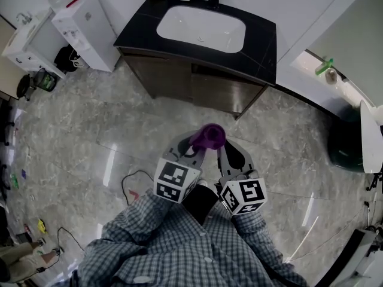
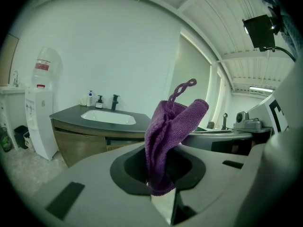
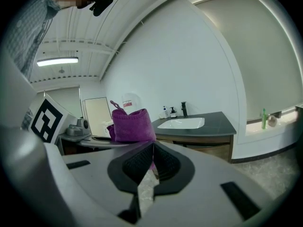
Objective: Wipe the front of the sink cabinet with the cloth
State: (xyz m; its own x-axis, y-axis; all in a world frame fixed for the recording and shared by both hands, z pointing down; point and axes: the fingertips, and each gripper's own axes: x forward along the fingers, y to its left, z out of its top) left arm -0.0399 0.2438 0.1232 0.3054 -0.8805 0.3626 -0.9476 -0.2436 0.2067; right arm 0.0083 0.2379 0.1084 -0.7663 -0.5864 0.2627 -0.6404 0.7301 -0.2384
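Marble floor [image 1: 119, 121] stretches between the person and the sink cabinet [image 1: 179, 82], with a purple cloth [image 1: 208, 137] held up in front.
The left hand-held gripper [image 2: 160, 167] pinches the cloth, which stands bunched above its jaws, a small loop at the top. The cloth is in the air over the floor, well apart from the brown cabinet front. The right hand-held gripper [image 3: 152, 149] sits just beside it, jaws pressed together on nothing. A black worktop [image 1: 263, 46] with a white basin [image 1: 202, 28] tops the cabinet, and a white water dispenser [image 1: 84, 28] stands near it.
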